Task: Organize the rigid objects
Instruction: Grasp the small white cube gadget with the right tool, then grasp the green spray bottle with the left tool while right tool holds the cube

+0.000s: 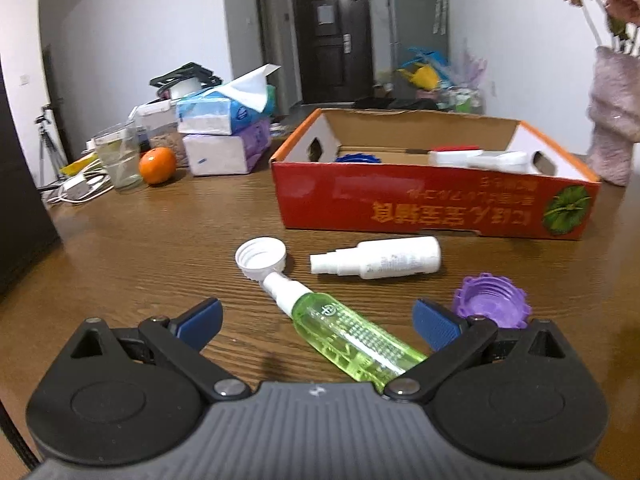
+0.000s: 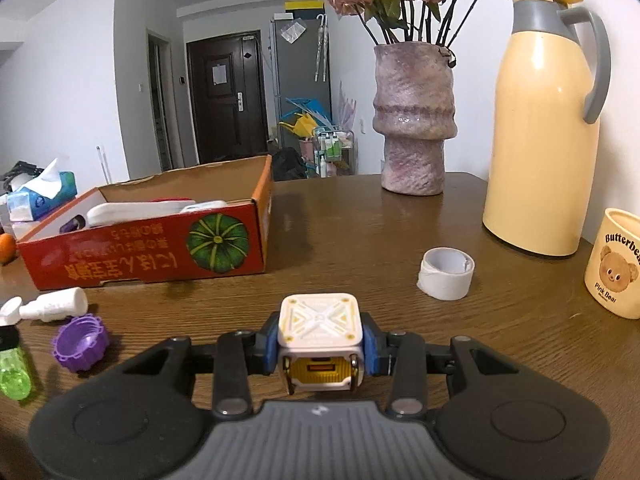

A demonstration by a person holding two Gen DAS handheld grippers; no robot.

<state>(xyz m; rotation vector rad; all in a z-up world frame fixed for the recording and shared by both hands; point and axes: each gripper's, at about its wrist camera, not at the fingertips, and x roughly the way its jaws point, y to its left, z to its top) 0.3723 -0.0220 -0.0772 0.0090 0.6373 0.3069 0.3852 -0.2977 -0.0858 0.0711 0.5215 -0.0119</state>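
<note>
Cube-shaped gadget (image 2: 320,340), white with a yellow face, is pinched in my right gripper (image 2: 322,350), both blue pads squeezed flat on its 2 side walls, held near me above the table (image 2: 360,240), right of the red box (image 2: 160,248). Looks like hard plastic, stiff and probably light, so flat sides are the spot to hold; rounded corners could slip.

My left gripper (image 1: 316,320) is spread wide with nothing in it, hovering over the green spray bottle (image 1: 352,336), which lies slantwise between the pads. Smooth round body, likely slippery, so I'd grab mid-barrel.

Left view shows the white cap (image 1: 261,258) touching the green nozzle, plus the white spray bottle (image 1: 376,260). Only the right view shows the tape roll (image 2: 446,274), thermos (image 2: 544,128) and bear cup (image 2: 616,264). Purple cap (image 1: 490,300) shows in both.
</note>
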